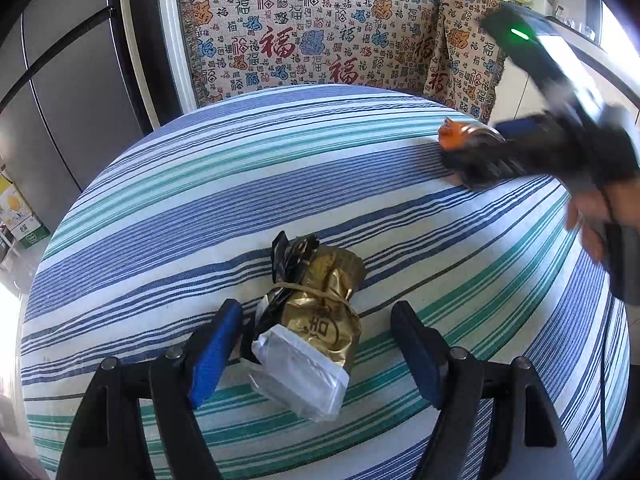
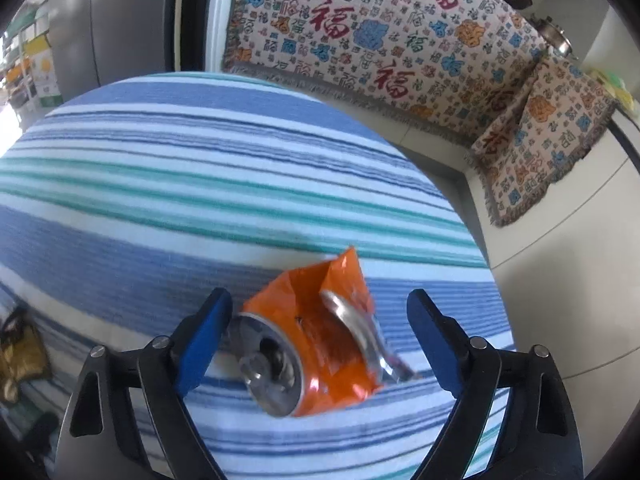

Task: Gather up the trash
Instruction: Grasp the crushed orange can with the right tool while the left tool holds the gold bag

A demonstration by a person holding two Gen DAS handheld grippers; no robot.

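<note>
Bag (image 1: pixel 316 312) and can (image 2: pixel 316 344) lie well apart on table (image 1: pixel 160 184).

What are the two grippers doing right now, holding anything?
Left gripper: open, fingers either side of the gold packet, not gripping.
Right gripper: open, fingers either side of the crushed orange can, not gripping.

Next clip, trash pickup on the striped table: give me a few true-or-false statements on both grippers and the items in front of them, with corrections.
1. The left gripper is open around a gold foil bag bound with a rubber band. True.
2. The right gripper is shut on the crushed orange drink can. False: its jaws stand open, the can between them.
3. The can lies on the blue, green and white striped tablecloth. True.
4. The can stands upright and undented. False: it lies crumpled on its side.
5. A clear plastic wrapper lies against the gold bag. True.
</note>
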